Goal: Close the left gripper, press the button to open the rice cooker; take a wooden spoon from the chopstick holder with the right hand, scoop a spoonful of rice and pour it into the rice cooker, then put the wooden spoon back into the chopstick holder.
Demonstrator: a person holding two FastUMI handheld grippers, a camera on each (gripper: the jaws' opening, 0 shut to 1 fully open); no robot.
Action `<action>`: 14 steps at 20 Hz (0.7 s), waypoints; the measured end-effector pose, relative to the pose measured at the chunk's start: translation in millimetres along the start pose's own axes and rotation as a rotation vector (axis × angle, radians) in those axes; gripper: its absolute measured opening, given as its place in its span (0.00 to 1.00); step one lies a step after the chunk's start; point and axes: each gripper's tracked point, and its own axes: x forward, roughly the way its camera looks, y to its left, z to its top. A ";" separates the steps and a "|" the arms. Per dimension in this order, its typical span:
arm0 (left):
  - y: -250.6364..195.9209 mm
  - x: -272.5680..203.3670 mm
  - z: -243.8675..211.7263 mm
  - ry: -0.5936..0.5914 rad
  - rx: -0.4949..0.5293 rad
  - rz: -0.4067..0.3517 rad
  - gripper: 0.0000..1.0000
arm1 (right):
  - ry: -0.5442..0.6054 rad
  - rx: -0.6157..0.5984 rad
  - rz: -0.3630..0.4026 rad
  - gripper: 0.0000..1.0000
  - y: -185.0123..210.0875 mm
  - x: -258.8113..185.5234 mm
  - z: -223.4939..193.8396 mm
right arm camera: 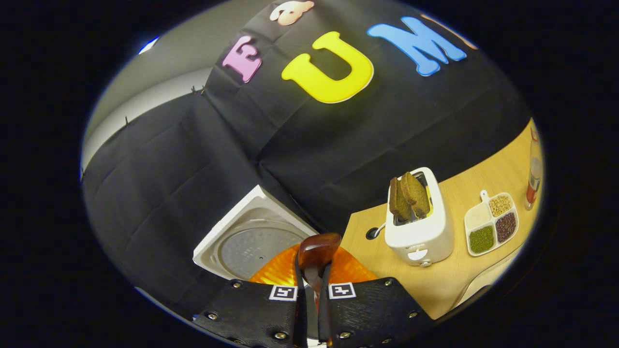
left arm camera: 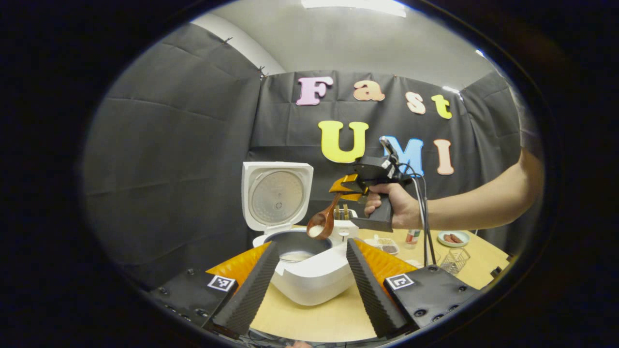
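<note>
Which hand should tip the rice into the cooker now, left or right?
Right. The right gripper is shut on the wooden spoon, whose bowl of rice hangs just above the open rice cooker. The left gripper is open, holding nothing, low in front of the cooker.

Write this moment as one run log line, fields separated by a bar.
rice cooker: lid open | right gripper: shut on wooden spoon, rice in bowl, over pot | left gripper: open, idle
</note>
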 end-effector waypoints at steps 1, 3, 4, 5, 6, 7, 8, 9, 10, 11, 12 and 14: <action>0.6 -1.5 -1.2 -0.001 -0.003 0.004 0.98 | 0.012 -0.050 -0.012 0.09 1.5 5.1 -5.8; -0.1 -3.6 -3.5 -0.001 -0.010 0.009 0.97 | 0.034 -0.165 -0.023 0.09 7.3 10.3 -15.2; -0.4 -4.4 -4.8 -0.002 -0.010 0.012 0.99 | 0.045 -0.226 -0.026 0.09 11.1 12.3 -18.5; -0.2 -6.0 -5.3 -0.003 -0.011 0.013 0.97 | 0.052 -0.275 -0.022 0.09 14.6 14.7 -20.6; -0.8 -6.5 -5.8 -0.004 -0.011 0.015 0.98 | 0.059 -0.318 -0.018 0.09 17.9 16.5 -22.5; -1.0 -6.5 -5.9 -0.005 -0.013 0.018 0.98 | 0.062 -0.351 -0.011 0.09 21.9 18.5 -25.9; -1.1 -7.0 -6.1 -0.005 -0.015 0.020 0.97 | 0.066 -0.385 -0.005 0.09 26.9 18.1 -28.8; -2.1 -7.5 -7.1 -0.007 -0.017 0.021 0.97 | 0.070 -0.414 0.003 0.09 33.8 18.0 -32.1; -2.8 -8.4 -6.7 -0.010 -0.015 0.021 0.97 | 0.074 -0.441 0.006 0.09 36.6 18.0 -34.5; -3.4 -10.1 -7.2 -0.012 -0.011 0.021 0.99 | 0.077 -0.465 0.007 0.09 39.5 17.6 -35.8; -3.9 -11.6 -6.3 -0.015 -0.005 0.021 0.98 | 0.080 -0.488 0.010 0.09 42.8 19.3 -36.6; -5.2 -14.9 -8.5 -0.016 0.010 0.019 0.97 | 0.087 -0.543 0.020 0.09 50.0 20.3 -40.2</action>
